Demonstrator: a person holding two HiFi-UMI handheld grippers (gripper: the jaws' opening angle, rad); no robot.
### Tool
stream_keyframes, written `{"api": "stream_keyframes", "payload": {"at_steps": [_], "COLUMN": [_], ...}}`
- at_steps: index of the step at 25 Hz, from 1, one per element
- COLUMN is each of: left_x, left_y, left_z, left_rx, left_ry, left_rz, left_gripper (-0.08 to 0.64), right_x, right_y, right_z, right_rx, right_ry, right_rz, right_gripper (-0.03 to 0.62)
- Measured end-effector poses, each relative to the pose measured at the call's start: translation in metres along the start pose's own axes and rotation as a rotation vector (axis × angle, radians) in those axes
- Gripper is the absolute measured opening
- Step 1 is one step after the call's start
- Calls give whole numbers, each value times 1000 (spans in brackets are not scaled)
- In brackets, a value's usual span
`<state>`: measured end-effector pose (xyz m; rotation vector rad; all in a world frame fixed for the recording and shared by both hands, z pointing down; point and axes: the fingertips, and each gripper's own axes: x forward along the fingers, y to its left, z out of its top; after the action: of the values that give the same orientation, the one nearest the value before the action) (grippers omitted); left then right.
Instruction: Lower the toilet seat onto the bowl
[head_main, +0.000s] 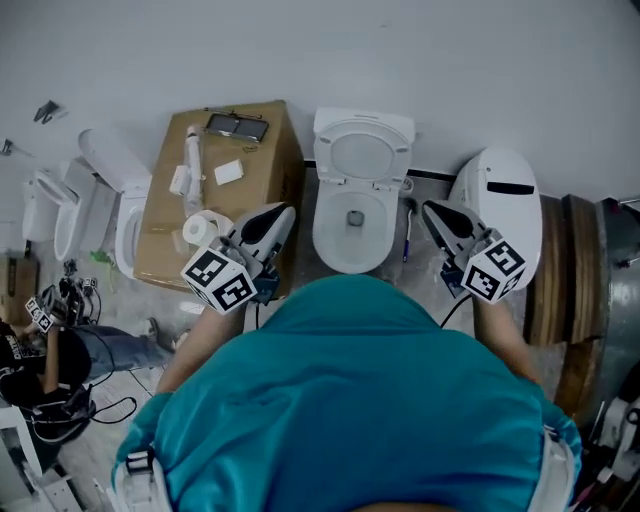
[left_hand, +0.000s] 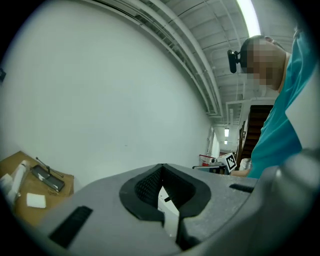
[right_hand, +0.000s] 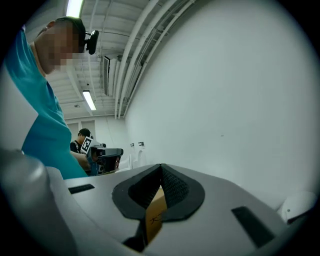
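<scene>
The toilet seat (head_main: 362, 157) still stands raised over the bowl (head_main: 340, 245), ahead of and between the left gripper (head_main: 286, 212) and the right gripper (head_main: 430, 209). Both grippers have their jaws pressed together and hold nothing, and neither touches the seat. The lowering looks wholly undone.

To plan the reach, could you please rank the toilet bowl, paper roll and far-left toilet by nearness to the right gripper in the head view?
1. Toilet bowl, just left of the right gripper.
2. Paper roll, on the cardboard box.
3. Far-left toilet, by the left edge.
</scene>
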<state>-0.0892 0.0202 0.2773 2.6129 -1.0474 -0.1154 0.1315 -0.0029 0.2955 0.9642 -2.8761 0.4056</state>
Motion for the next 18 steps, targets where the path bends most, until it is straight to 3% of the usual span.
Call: {"api": "stream_keyframes", "payload": {"at_steps": [5, 9, 13, 18], "left_x": [82, 115, 126, 116], "left_y": [-1, 12, 46, 80], "left_z": [-9, -15, -19, -24], "left_rx": [-1, -5, -11, -24], "left_ry": [34, 81, 97, 134], "left_rz": [55, 71, 56, -10], "left_gripper": [3, 3, 3, 3], "right_x": [7, 23, 55, 89], "right_y": [-78, -111, -129, -127], "right_z": [19, 16, 2, -14], "right_rx": [-59, -63, -40, 18], "right_ry": [17, 31, 48, 79], "right_rz": [92, 114, 89, -1], "right_gripper": [2, 2, 3, 3]}}
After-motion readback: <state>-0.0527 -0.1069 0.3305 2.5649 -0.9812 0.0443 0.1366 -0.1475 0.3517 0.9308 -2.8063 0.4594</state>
